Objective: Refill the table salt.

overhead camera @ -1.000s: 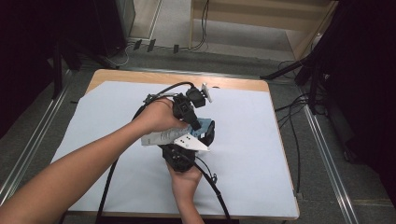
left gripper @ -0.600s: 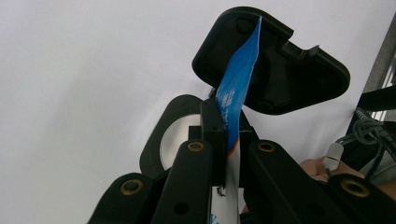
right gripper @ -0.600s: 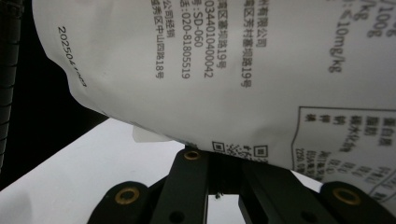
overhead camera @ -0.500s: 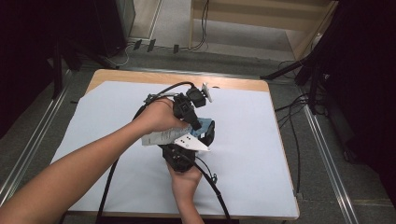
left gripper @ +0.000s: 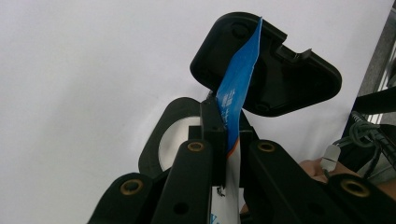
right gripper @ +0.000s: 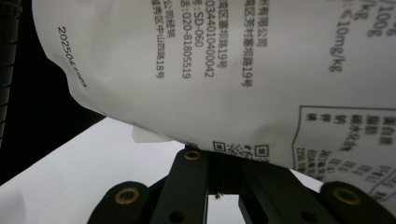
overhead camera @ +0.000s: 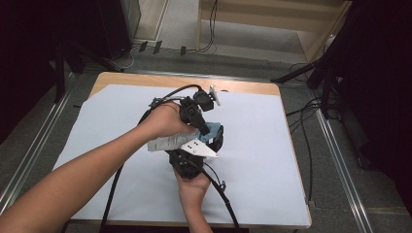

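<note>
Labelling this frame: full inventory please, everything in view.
packet: 1, white with printed text and a blue end, mid-table, pinched by both claws
black case: 1, lid open, white inside, on the sheet behind the packet
sheet: 1, pale grey-white, covering the table
table: 1, wooden edge at the far side
floor cables: several, black, right of the table
left claw: 1, black, shut on the packet's blue end
right claw: 1, black, shut on the packet's white edge
forearms: 2, from the bottom edge
</note>
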Demonstrator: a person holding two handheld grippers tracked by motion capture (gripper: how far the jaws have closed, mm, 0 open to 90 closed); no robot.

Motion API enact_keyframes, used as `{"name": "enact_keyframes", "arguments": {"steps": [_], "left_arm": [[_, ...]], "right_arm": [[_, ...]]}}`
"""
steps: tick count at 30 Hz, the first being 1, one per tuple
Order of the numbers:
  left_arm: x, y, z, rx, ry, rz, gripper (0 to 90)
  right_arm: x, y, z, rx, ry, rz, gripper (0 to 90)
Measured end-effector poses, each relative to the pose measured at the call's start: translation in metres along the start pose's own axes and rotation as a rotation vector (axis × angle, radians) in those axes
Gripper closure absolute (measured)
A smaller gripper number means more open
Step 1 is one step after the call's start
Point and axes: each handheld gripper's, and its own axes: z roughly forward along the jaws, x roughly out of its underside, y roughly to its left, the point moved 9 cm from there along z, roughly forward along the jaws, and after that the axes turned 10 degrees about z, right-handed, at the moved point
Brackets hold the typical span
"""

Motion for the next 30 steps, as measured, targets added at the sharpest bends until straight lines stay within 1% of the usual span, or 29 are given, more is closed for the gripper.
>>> {"name": "enact_keyframes", "arguments": {"steps": [7, 11, 14, 16, 19, 20, 24, 26, 27, 28, 29, 30], "left_arm": [[0.0005, -0.0001, 0.0022, 0.013, -0.01, -0.012, 90.0], [-0.0015, -0.0012, 0.0039, 0.013, -0.008, -0.015, 90.0], [-0.0014, -0.001, 0.0045, 0.01, -0.002, -0.016, 90.0], [-0.0011, -0.0007, 0.0042, 0.01, -0.003, -0.015, 90.0], [-0.0014, -0.0005, 0.0035, 0.008, -0.018, -0.016, 90.0], [-0.0014, -0.0006, 0.0034, 0.009, -0.019, -0.016, 90.0], [-0.0004, -0.001, 0.0036, 0.005, -0.022, -0.015, 90.0], [0.0004, -0.0006, 0.0018, 0.004, -0.031, -0.01, 90.0], [0.0003, -0.0006, 0.0009, 0.005, -0.046, -0.017, 90.0], [0.0008, -0.0003, -0.0008, 0.006, -0.055, -0.011, 90.0], [0.001, -0.0003, -0.0017, 0.009, -0.073, -0.015, 90.0], [0.0018, 0.0, -0.003, 0.011, -0.08, -0.018, 90.0]], "right_arm": [[0.0018, -0.0005, 0.0, 0.012, 0.002, -0.006, 90.0], [0.0013, -0.0024, -0.0013, 0.011, 0.002, -0.003, 90.0], [0.0006, -0.0027, -0.0018, 0.01, 0.004, -0.014, 90.0], [0.0008, -0.0026, -0.0016, 0.011, 0.008, -0.008, 90.0], [0.0006, -0.0027, -0.0015, 0.015, 0.01, -0.016, 90.0], [0.0007, -0.0031, -0.0016, 0.018, 0.011, -0.022, 90.0], [0.0018, -0.0037, -0.0013, 0.015, 0.019, -0.021, 90.0], [0.0028, -0.0035, -0.0013, 0.017, 0.025, -0.023, 90.0], [0.0032, -0.0038, -0.0013, 0.018, 0.027, -0.026, 90.0], [0.0039, -0.0046, -0.0014, 0.023, 0.031, -0.03, 90.0], [0.0045, -0.0055, -0.0013, 0.029, 0.033, -0.034, 90.0], [0.0052, -0.0065, -0.0016, 0.036, 0.035, -0.042, 90.0]]}}
